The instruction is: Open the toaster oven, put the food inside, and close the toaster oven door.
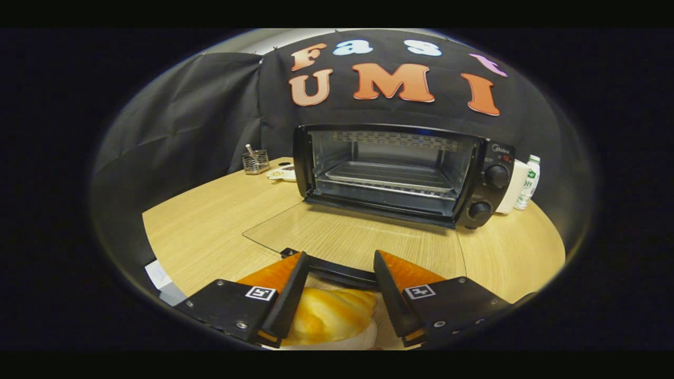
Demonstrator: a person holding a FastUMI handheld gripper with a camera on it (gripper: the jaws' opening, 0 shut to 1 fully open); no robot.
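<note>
Bottom centre, the gripper (341, 273) sits with its fingers set around a soft, glossy golden bread roll (331, 316); contact is hard to confirm. Mid-frame, the toaster oven (400, 173) gapes, glass door (337, 237) flat on the wooden worktop (210, 226). Best carry it level over the glass onto the metal tray (389, 176).

Far beyond our fingers: wire basket (256, 162), small dish (281, 174), white cup (514, 187), bottle (528, 182), on the wooden table (210, 221).

The gripper (341, 263) fingers hide the bread's (329, 316) sides.
</note>
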